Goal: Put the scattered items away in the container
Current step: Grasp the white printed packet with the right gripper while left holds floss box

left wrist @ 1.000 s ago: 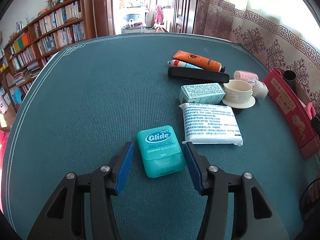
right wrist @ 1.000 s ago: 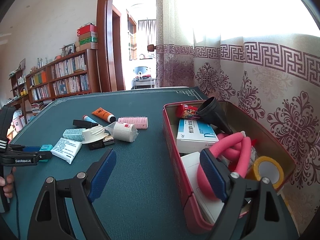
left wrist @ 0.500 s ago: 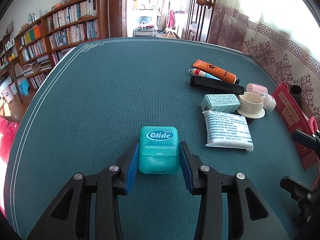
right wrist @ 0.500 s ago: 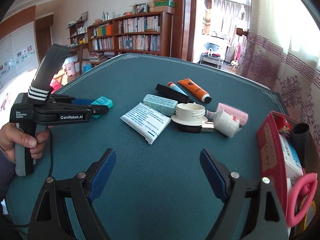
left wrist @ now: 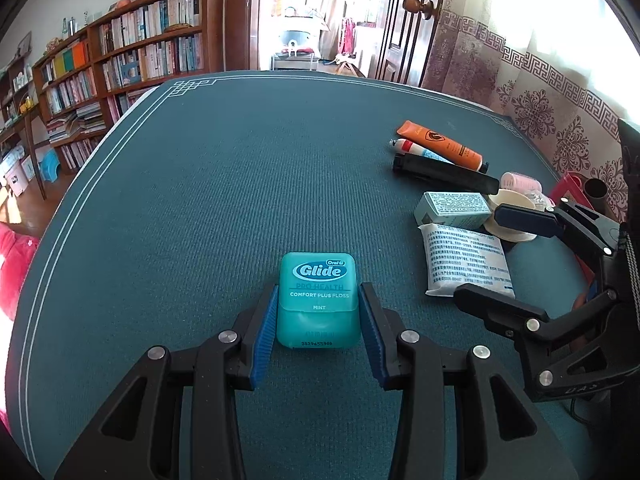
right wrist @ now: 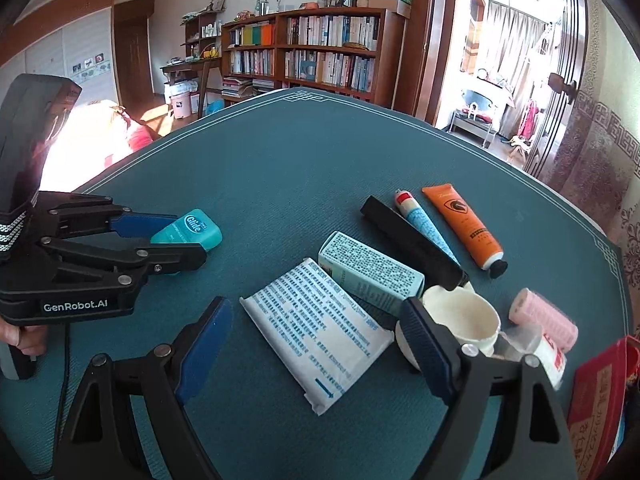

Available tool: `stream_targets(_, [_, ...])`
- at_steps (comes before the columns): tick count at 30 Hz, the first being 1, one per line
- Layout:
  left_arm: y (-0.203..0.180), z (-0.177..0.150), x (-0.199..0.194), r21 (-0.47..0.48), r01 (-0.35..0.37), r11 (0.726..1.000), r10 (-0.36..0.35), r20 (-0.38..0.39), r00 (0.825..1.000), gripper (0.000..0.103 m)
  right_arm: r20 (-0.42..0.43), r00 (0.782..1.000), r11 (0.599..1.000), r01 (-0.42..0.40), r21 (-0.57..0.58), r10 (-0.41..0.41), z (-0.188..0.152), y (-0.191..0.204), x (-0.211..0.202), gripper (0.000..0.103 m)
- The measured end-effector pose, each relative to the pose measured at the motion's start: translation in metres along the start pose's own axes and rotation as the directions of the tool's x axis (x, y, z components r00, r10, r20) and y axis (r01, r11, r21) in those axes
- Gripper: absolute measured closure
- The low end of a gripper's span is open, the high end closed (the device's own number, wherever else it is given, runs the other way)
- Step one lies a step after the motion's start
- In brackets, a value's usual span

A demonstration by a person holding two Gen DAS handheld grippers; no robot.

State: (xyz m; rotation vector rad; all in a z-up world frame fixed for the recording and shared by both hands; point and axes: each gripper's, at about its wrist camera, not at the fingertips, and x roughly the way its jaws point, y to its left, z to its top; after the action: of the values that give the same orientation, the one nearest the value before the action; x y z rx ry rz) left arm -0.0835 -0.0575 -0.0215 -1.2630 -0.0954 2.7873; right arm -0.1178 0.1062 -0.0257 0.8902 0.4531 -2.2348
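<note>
Your left gripper (left wrist: 318, 312) is closed on the teal Glide floss box (left wrist: 318, 300): both blue pads press its sides, and the box stands up between them with its label facing the camera, its far half sticking out past the fingertips. In the right wrist view it sits at the left of the teal table mat (right wrist: 280, 168), with your hand on the handle at the frame's left edge.

Your right gripper (right wrist: 316, 344) hangs wide open and grips nothing; the white printed packet (right wrist: 316, 332) lies on the mat between its fingers. Just beyond it lie a pale green carton (right wrist: 370, 270), a cream cup (right wrist: 460, 320), a black bar, a blue-and-white tube and an orange tube (right wrist: 464, 226). A pink roller (right wrist: 544, 322) lies to the right, and the red container (right wrist: 596, 396) sits at the near right edge
</note>
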Motion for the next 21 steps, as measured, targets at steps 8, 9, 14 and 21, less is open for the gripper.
stream_targets(8, [0.002,0.0,-0.001,-0.008,0.006,1.0,-0.006,0.001,1.0,0.06,-0.087,0.992,0.996,-0.093,-0.016,0.091,-0.006,-0.004,0.016,0.018])
stream_targets(9, [0.002,0.0,-0.001,-0.01,0.007,1.0,-0.007,0.001,1.0,0.06,-0.088,0.993,0.996,-0.084,-0.013,0.083,-0.008,-0.004,0.014,0.02])
stream_targets(14, [-0.001,-0.001,-0.002,-0.004,0.015,1.0,-0.015,0.003,1.0,0.06,-0.081,0.996,0.998,-0.045,0.036,0.047,-0.013,-0.008,0.005,0.041])
stream_targets(21, [-0.005,-0.002,-0.003,0.006,0.019,1.0,-0.019,0.005,1.0,0.06,-0.077,0.997,0.996,-0.005,0.09,0.012,-0.019,-0.006,-0.005,0.051])
